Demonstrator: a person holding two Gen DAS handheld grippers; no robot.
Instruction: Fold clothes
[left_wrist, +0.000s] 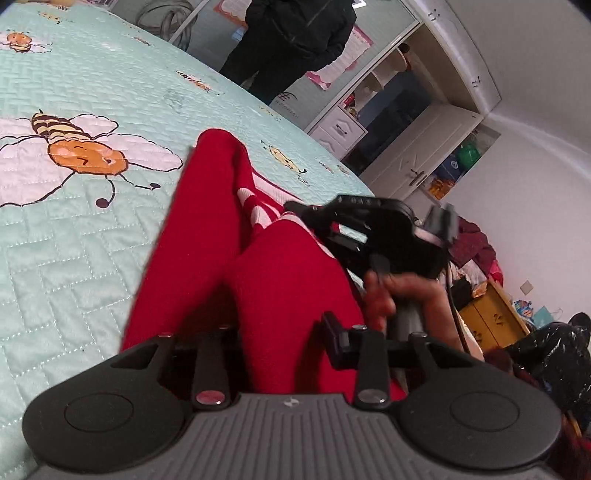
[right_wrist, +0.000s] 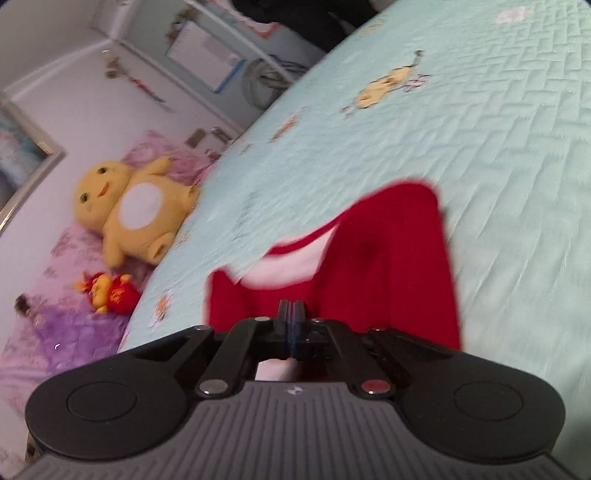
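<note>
Over the bedspread (right_wrist: 480, 147), both grippers tilt, gripping red garment (right_wrist: 388, 258)

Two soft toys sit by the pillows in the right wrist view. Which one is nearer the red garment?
The small red-and-yellow doll, lying low beside the bedspread edge. The big yellow plush with the white belly sits farther up from the red garment.
</note>
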